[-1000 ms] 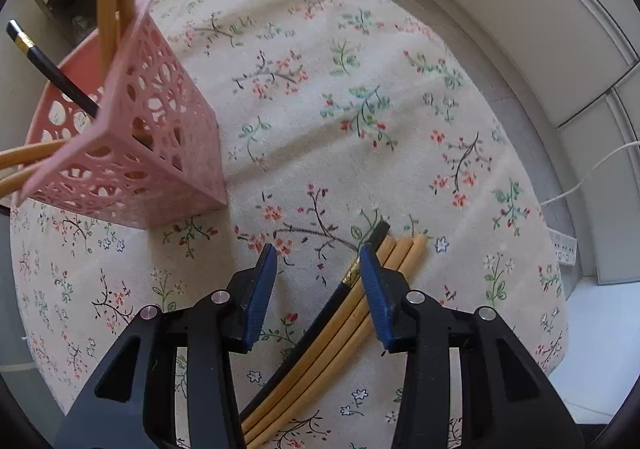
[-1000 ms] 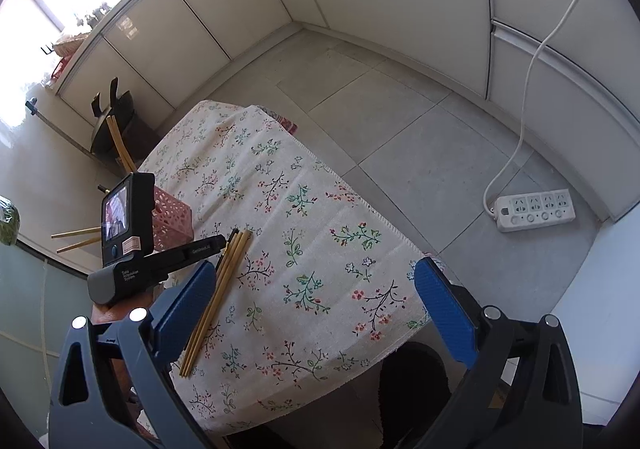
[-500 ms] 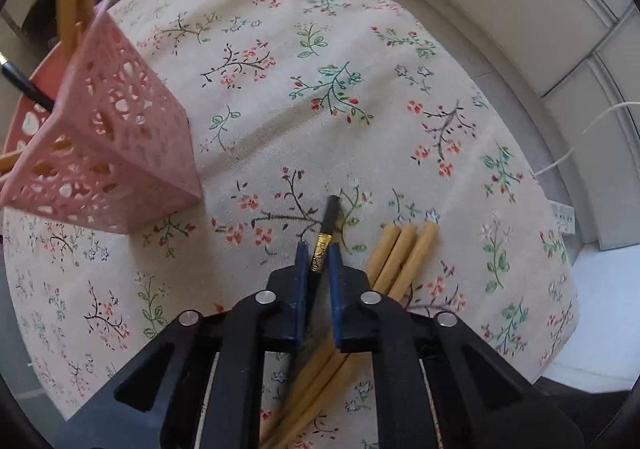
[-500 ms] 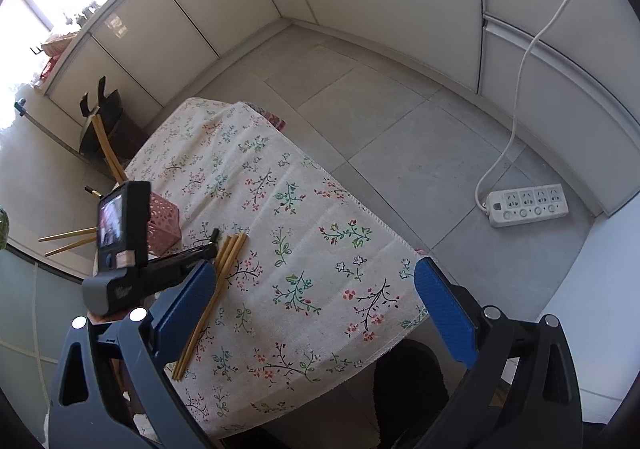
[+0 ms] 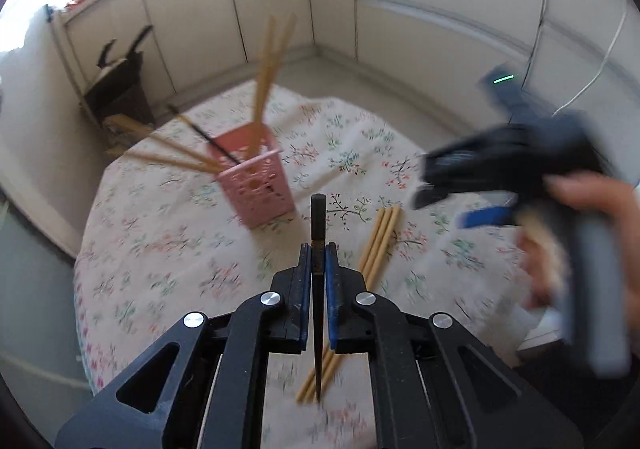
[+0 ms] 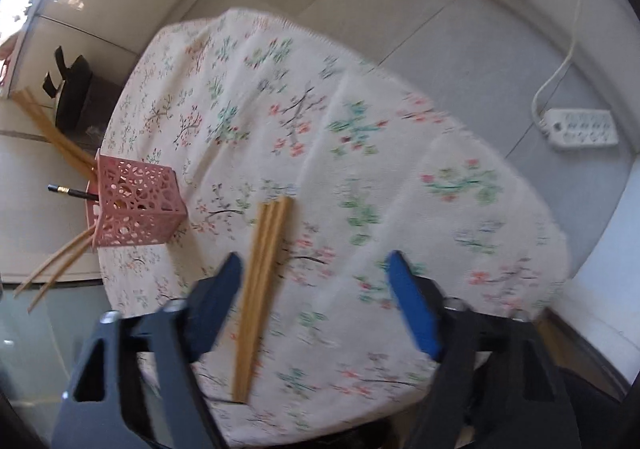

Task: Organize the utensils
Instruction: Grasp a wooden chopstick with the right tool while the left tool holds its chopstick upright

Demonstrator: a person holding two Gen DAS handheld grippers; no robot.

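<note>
My left gripper (image 5: 318, 255) is shut on a black chopstick (image 5: 318, 217), held above the floral tablecloth. Ahead and to its left stands a pink lattice holder (image 5: 256, 185) with several tan chopsticks and a black one in it. Three tan chopsticks (image 5: 380, 237) lie side by side on the cloth to the right. In the right wrist view the same tan chopsticks (image 6: 264, 269) lie just inside the left finger of my right gripper (image 6: 316, 285), whose jaws are closing and touch nothing. The holder (image 6: 136, 205) is at the left there.
A person's hand (image 5: 592, 233) carries the right gripper at the right of the left wrist view. The round table's cloth edge (image 6: 520, 169) drops to a tiled floor. A white power strip (image 6: 580, 127) lies on the floor. A dark stool (image 5: 120, 89) stands behind the table.
My left gripper shut on the black chopstick and lifted it off the cloth, tilting up. My right gripper came down over the three tan chopsticks and its jaws narrowed.
</note>
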